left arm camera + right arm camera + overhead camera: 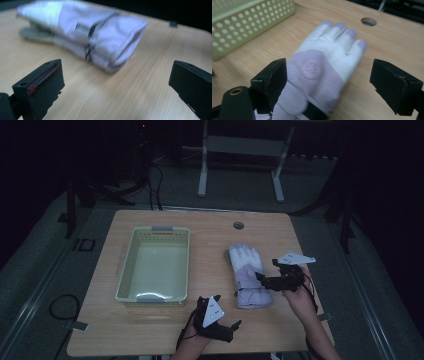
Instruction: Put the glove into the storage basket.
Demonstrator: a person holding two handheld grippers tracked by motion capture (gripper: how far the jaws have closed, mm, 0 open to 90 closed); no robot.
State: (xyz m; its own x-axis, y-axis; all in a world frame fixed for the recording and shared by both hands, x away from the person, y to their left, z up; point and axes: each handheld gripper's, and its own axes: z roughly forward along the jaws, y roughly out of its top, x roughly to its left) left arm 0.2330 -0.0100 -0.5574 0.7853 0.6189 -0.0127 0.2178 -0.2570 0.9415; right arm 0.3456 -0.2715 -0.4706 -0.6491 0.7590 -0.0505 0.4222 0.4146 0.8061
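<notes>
- Table (150,330) of pale wood, dimly lit; every place below is given from the glove (247,275).
- Left gripper (220,320) sits at the near edge of the table, nearer the person than the glove's cuff and a little to its left, apart from it. Its jaws are spread wide with only bare wood between them; in the left gripper view (117,85) the cuff lies ahead of the jaws, untouched.
- Right gripper (265,279) is at the glove's right side, level with the cuff. In the right gripper view (327,85) its jaws stand wide apart, one on either side of the back of the glove; whether they touch the fabric I cannot tell.
- Glove lies flat on the right half of the table, white and pale lilac, cuff toward the person, fingertips pointing away, a round badge (312,68) on its back.
- Basket (127,265), pale green and perforated, stands to the glove's left, well apart.
- Hole (238,225) in the tabletop lies beyond the glove's fingertips.
</notes>
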